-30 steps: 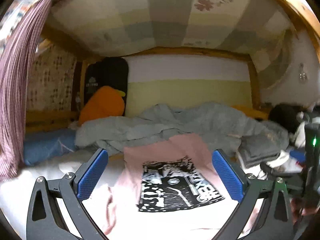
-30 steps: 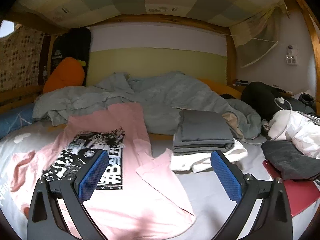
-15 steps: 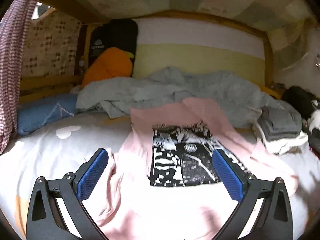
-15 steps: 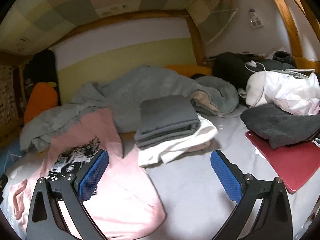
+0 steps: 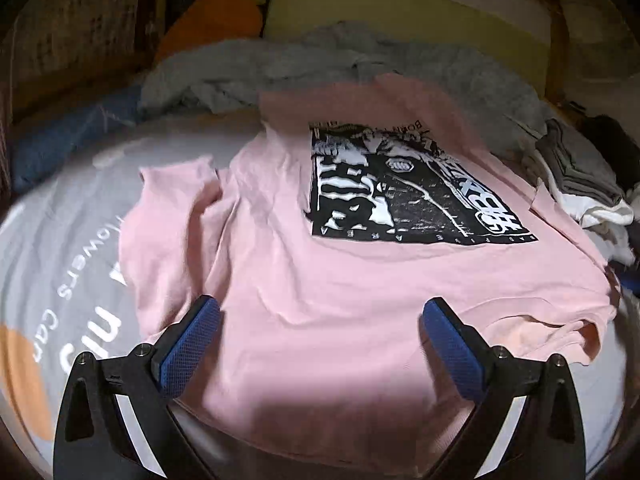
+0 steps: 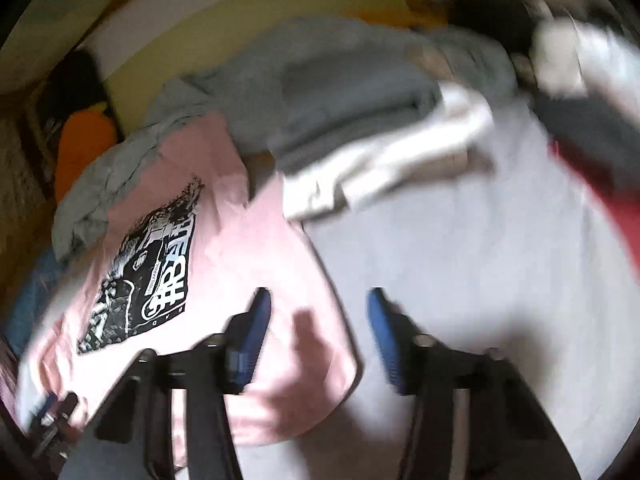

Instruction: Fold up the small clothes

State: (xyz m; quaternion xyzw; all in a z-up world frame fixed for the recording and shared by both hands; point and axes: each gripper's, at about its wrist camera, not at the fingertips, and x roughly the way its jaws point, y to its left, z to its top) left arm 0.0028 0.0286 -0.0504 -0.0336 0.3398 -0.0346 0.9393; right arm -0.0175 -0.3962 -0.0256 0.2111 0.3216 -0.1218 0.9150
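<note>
A pink T-shirt [image 5: 320,280] with a black-and-white print lies spread on the grey bedsheet, print up, its left sleeve crumpled. My left gripper [image 5: 320,344] is open and empty, low over the shirt's near part, its blue pads apart over the fabric. The right wrist view is blurred by motion. There the shirt [image 6: 256,264] lies at the left, and my right gripper [image 6: 316,332] is open and empty, partly closed in, straddling the shirt's right sleeve edge.
A crumpled grey blanket [image 5: 320,60] lies behind the shirt. A stack of folded grey and white clothes [image 5: 580,184] sits to its right, also in the right wrist view [image 6: 360,128]. An orange cushion [image 5: 216,16] and a blue pillow [image 5: 60,136] lie at the back left. A red flat item [image 6: 600,216] lies right.
Both grippers have dropped lower and tilted down toward the shirt. The right gripper swung left to the sleeve edge and its jaws narrowed. The left jaws stayed wide open.
</note>
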